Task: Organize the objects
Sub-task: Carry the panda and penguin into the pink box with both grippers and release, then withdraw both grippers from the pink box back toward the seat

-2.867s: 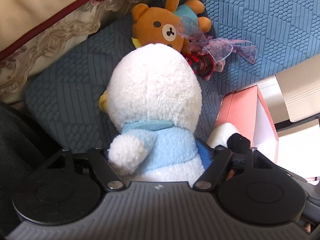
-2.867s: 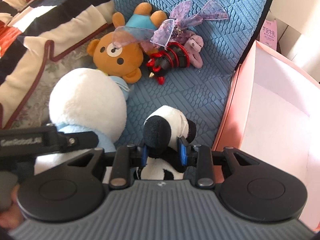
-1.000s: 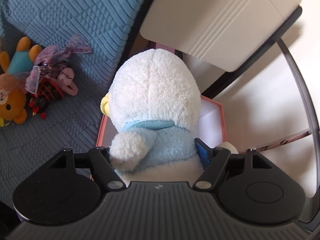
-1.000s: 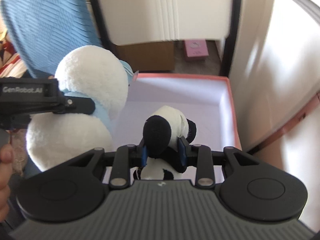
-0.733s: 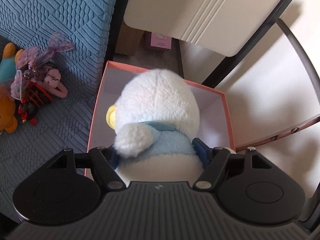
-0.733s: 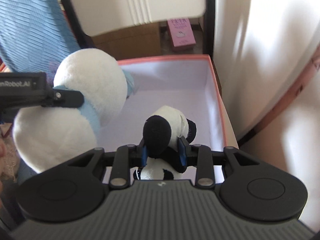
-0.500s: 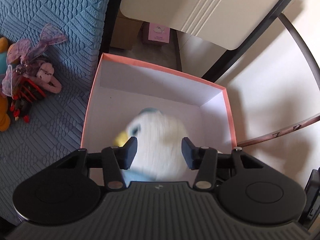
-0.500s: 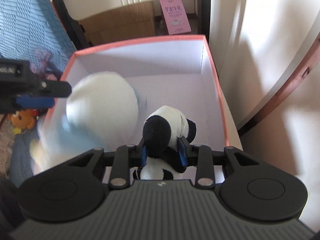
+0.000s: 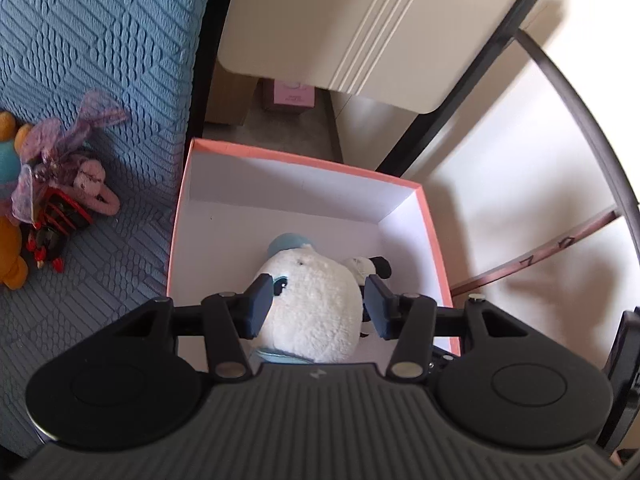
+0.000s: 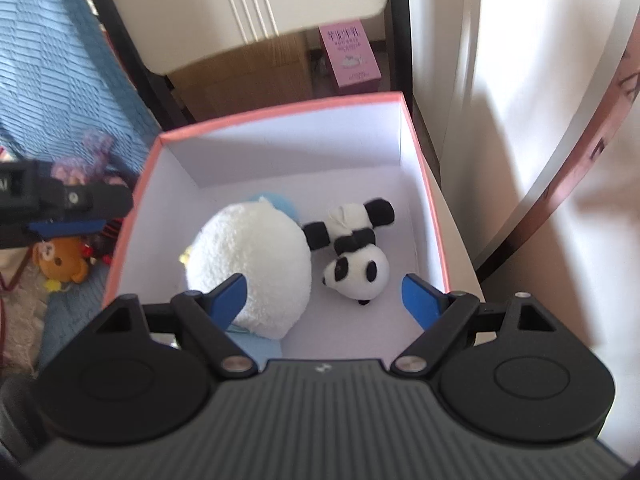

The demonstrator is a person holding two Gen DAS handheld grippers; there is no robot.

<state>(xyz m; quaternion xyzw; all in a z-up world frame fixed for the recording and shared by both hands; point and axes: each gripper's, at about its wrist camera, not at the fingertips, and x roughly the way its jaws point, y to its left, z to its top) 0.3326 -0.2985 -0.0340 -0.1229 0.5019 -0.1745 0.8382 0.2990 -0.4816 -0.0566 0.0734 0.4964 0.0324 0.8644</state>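
- Only the right wrist view shows the panda [image 10: 356, 256] whole: it lies on the floor of the pink box [image 10: 280, 114], head toward the camera, touching the white plush [image 10: 250, 256] on its left.
- From the left wrist view the white plush [image 9: 316, 300] hides most of the panda [image 9: 368, 268]; only an ear and a bit of body peep out beside it.
- The right gripper [image 10: 324, 286] has just been opening, and its jaws stand wide above the box. The panda lies below them, free of both pads.
- The left gripper [image 9: 319, 300] has a narrower gap and holds nothing. The right wrist view places it [image 10: 68, 200] above the box's left rim, apart from the plush.
- Only the left view shows the other toys [image 9: 60, 184] clearly, heaped on the blue cushion [image 9: 100, 40], well apart from the box [image 9: 304, 160].
- The far half of the box floor is bare; the two plush toys fill the near half.
- The box's left wall sits against the cushion, and a cream chair seat [image 9: 360, 20] overhangs the space past the far rim.
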